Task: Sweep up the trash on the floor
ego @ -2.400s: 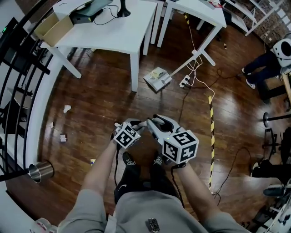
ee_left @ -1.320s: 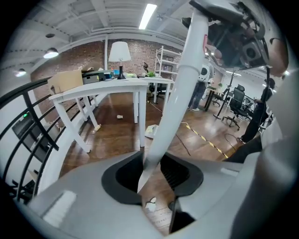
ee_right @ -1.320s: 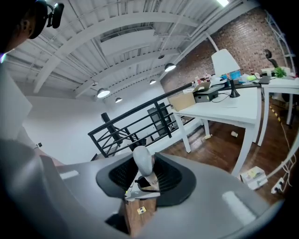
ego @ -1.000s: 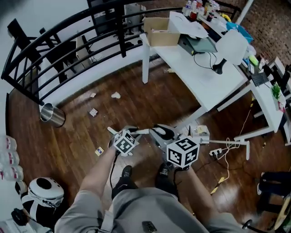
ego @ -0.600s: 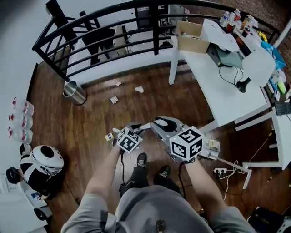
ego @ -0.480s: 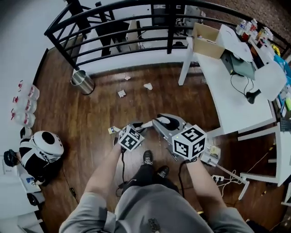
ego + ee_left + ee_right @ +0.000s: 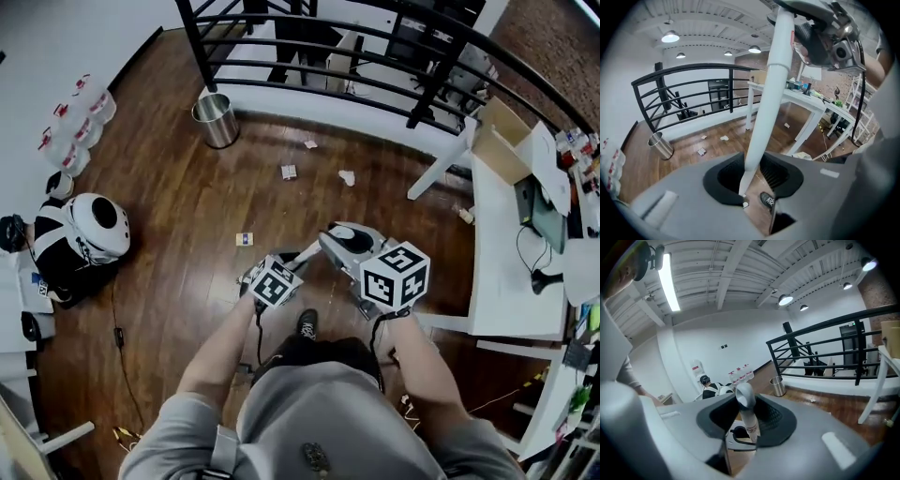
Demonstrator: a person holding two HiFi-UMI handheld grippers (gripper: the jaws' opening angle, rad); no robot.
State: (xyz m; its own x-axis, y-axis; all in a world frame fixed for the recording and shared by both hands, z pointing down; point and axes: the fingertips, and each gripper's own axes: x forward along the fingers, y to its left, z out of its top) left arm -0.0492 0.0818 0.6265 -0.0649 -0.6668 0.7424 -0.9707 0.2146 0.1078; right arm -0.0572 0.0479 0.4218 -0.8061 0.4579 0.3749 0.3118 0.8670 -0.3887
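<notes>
Head view shows trash point(image 7: 347, 177) ahead. Left gripper point(image 7: 757, 183), jaws just closing, and right gripper point(image 7: 746, 425) both clamp the handle point(image 7: 771, 93); a slack hold could let it twist mid-sweep.

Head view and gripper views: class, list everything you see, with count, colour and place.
railing: one, black, top
bin: one, metal, by railing
paper scraps: several, pale, floor ahead
bottles: several, clear, left wall
seated person: one, black-and-white clothing, left
tables: two, white, right
cardboard box: one, brown, on table
pole: one, white, held by both grippers
shoe: one showing, black, below grippers
left gripper: grey, shut on pole, jaws just closed further
right gripper: grey, shut on pole's end
</notes>
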